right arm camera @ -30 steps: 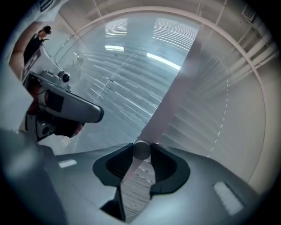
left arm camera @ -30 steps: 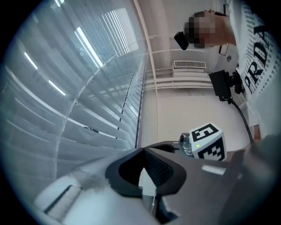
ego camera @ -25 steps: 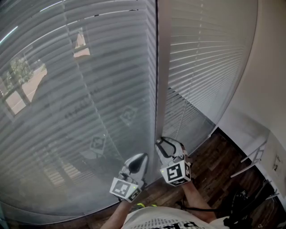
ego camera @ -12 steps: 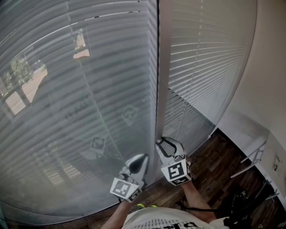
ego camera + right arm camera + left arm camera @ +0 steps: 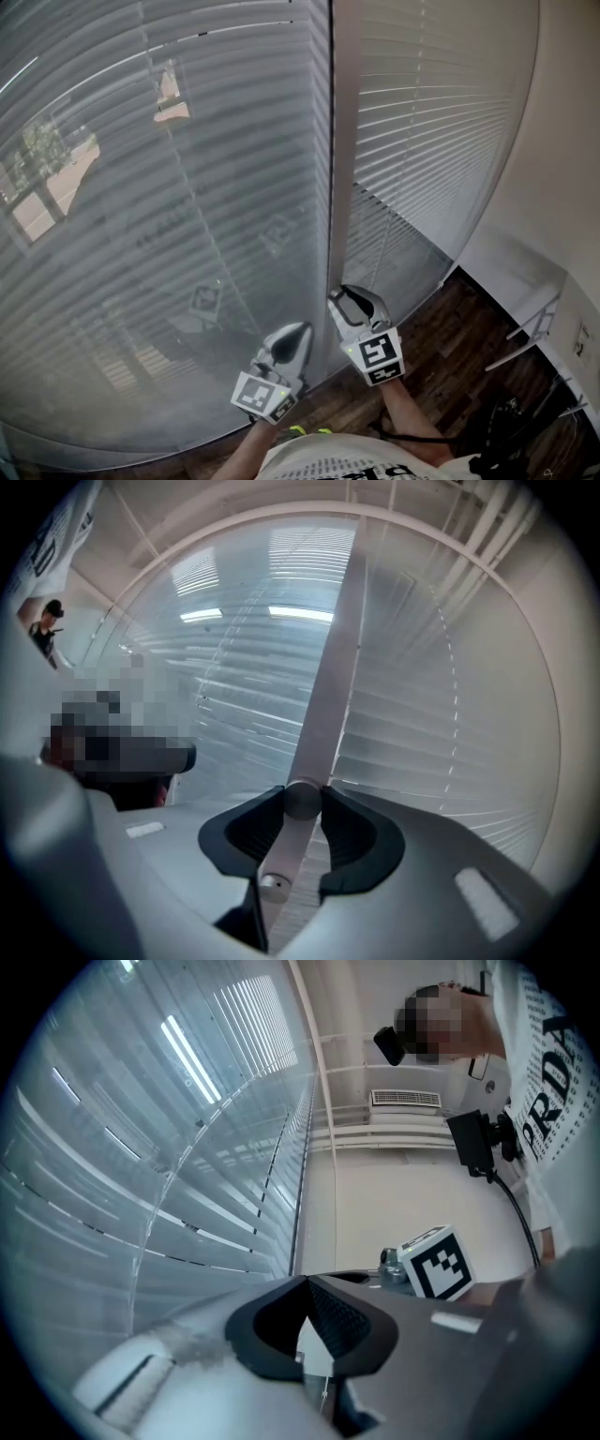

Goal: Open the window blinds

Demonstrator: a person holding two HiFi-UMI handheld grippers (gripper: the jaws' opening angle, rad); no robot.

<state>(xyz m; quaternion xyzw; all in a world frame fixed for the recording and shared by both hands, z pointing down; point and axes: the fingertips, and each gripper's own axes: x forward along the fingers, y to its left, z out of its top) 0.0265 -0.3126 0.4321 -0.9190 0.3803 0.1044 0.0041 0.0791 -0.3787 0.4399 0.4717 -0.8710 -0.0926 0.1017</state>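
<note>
Grey slatted blinds (image 5: 187, 187) hang behind the left pane, with white slats (image 5: 431, 122) behind the right pane. Between the panes runs a pale upright mullion (image 5: 342, 141). Low on it sits a round silver knob (image 5: 302, 801). My right gripper (image 5: 302, 803) is shut on that knob, one pad on each side. In the head view the right gripper (image 5: 349, 298) sits against the mullion and hides the knob. My left gripper (image 5: 298, 330) is held just left of it near the glass, its jaw tips (image 5: 306, 1281) together. A small white piece shows behind them; I cannot tell what it is.
A white wall (image 5: 562, 187) closes the right side. Dark wood floor (image 5: 450, 366) lies below, with a white frame (image 5: 534, 328) leaning by the wall and black cables (image 5: 502, 417) near my feet. The glass stands close in front of both grippers.
My right gripper has rolled about its own axis on the knob; its marker cube now shows a different tilt. The left gripper has stayed where it was.
</note>
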